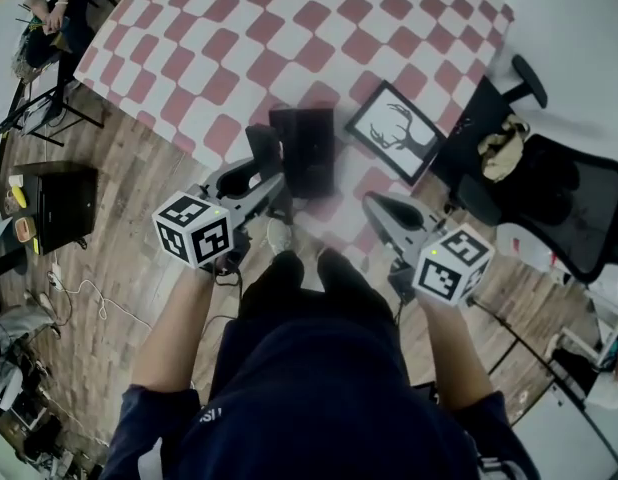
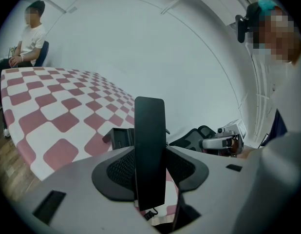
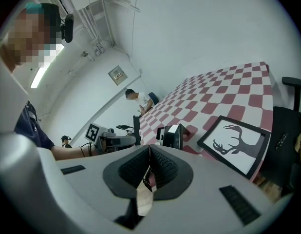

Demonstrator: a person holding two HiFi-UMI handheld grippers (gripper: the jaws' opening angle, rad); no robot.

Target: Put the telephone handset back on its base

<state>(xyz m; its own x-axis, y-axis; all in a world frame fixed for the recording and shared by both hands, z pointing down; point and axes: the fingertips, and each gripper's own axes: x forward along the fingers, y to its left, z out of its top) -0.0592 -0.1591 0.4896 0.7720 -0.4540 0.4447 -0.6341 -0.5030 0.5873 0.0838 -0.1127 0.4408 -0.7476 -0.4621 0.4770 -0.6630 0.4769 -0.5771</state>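
Left gripper view: left gripper [image 2: 149, 168] is clamped on the black telephone handset [image 2: 149, 126], which stands upright between the pads. The telephone base [image 2: 120, 138] sits behind it, left of centre, on the red-and-white checkered tablecloth [image 2: 48, 111]. Head view: the handset is at upper centre, just left of the base and not seated on it, near the table's front edge. Right gripper view: right gripper [image 3: 148, 165] has its jaws pressed together with nothing between them. A framed deer-antler picture [image 1: 394, 131] lies right of the base. A black office chair [image 1: 559, 198] is at frame right.
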